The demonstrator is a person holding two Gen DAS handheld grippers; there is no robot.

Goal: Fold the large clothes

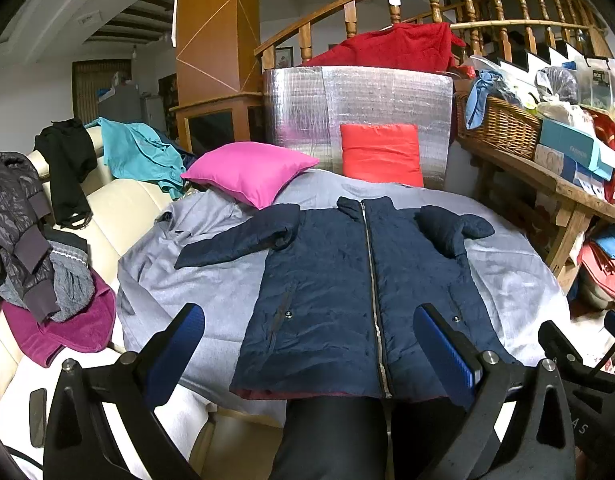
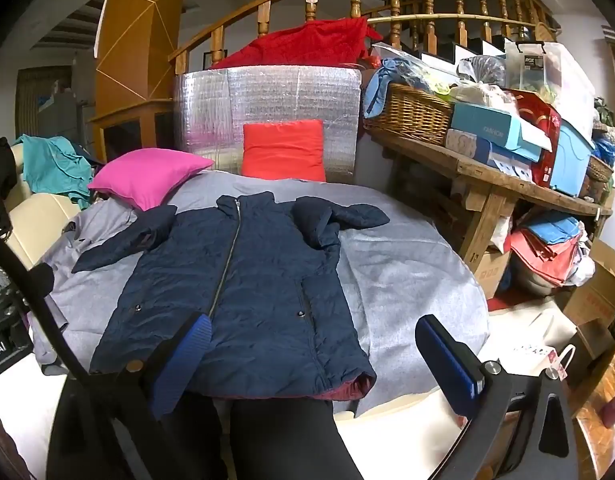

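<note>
A navy quilted jacket (image 1: 331, 280) lies flat and zipped, front up, on a grey sheet (image 1: 211, 292). Its left sleeve stretches out to the side and its right sleeve (image 1: 451, 228) is bent up near the collar. It also shows in the right wrist view (image 2: 243, 288), with the grey sheet (image 2: 407, 280) under it. My left gripper (image 1: 309, 344) is open and empty, held above the jacket's hem. My right gripper (image 2: 313, 350) is open and empty, above the hem's right corner. Both have blue pads.
A pink cushion (image 1: 251, 170) and a red cushion (image 1: 381, 154) lie at the sheet's far end, before a silver foil panel (image 1: 359, 100). Piled clothes (image 1: 31, 240) cover a cream sofa at left. A cluttered wooden bench (image 2: 487, 184) with a wicker basket (image 2: 411, 112) stands at right.
</note>
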